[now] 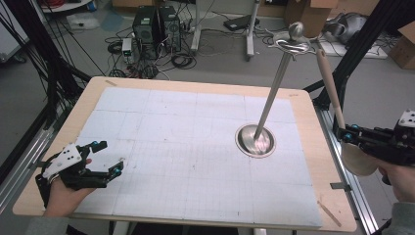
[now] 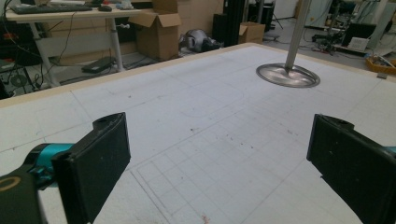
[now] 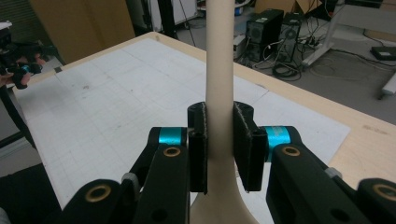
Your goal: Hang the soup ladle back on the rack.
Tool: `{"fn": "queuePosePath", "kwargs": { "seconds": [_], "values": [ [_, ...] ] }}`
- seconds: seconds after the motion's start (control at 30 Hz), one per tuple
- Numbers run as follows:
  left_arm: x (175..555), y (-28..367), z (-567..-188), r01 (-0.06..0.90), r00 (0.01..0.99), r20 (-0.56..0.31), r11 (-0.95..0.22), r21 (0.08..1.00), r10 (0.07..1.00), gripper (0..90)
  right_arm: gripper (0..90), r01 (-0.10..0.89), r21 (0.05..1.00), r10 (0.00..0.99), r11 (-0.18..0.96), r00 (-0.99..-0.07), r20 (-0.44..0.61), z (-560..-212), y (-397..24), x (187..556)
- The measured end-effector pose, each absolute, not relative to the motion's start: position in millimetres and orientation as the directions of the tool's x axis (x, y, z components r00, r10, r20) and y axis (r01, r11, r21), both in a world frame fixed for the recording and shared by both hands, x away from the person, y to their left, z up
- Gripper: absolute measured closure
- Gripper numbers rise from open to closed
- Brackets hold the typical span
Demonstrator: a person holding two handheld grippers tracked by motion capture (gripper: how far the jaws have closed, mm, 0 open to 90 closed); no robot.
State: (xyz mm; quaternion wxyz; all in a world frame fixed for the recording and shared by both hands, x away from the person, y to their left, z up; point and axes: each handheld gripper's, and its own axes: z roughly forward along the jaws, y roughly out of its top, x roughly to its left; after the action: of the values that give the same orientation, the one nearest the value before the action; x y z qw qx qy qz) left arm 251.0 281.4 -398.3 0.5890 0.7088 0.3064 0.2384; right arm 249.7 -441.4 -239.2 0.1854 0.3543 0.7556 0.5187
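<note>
A metal stand with a round base rises right of the table's middle; its pole ends in hooks and a knob. Off the table's right edge, my right gripper is shut on a wooden spoon, low on the handle, just above the bowl. The handle's tip reaches up beside the hooks. In the right gripper view the pads press both sides of the spoon handle. My left gripper rests open at the table's front left with nothing between its jaws; the stand base lies far ahead.
A white gridded mat covers the wooden table. A thin wooden stick lies near the front right corner. A black frame strut stands by the right edge. Computer towers, cables and cardboard boxes sit on the floor behind.
</note>
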Motion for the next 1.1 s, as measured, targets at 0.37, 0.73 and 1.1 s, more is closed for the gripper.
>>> {"fn": "queuePosePath", "kwargs": {
  "seconds": [0.37,0.73,1.1],
  "values": [
    [251,281,-398,0.154,0.698,-0.023,-0.119,0.981,0.716,6.4,77.0,0.361,0.903,0.719,0.232,-0.689,0.091,-244,-430,256],
    [250,282,-398,0.152,0.699,-0.024,-0.115,0.982,0.715,6.4,76.9,0.396,0.882,0.723,0.255,-0.683,0.098,-252,-416,271],
    [249,284,-398,0.153,0.696,-0.027,-0.111,0.982,0.718,6.4,76.9,0.422,0.861,0.723,0.282,-0.684,0.099,-261,-393,291]
  ]
}}
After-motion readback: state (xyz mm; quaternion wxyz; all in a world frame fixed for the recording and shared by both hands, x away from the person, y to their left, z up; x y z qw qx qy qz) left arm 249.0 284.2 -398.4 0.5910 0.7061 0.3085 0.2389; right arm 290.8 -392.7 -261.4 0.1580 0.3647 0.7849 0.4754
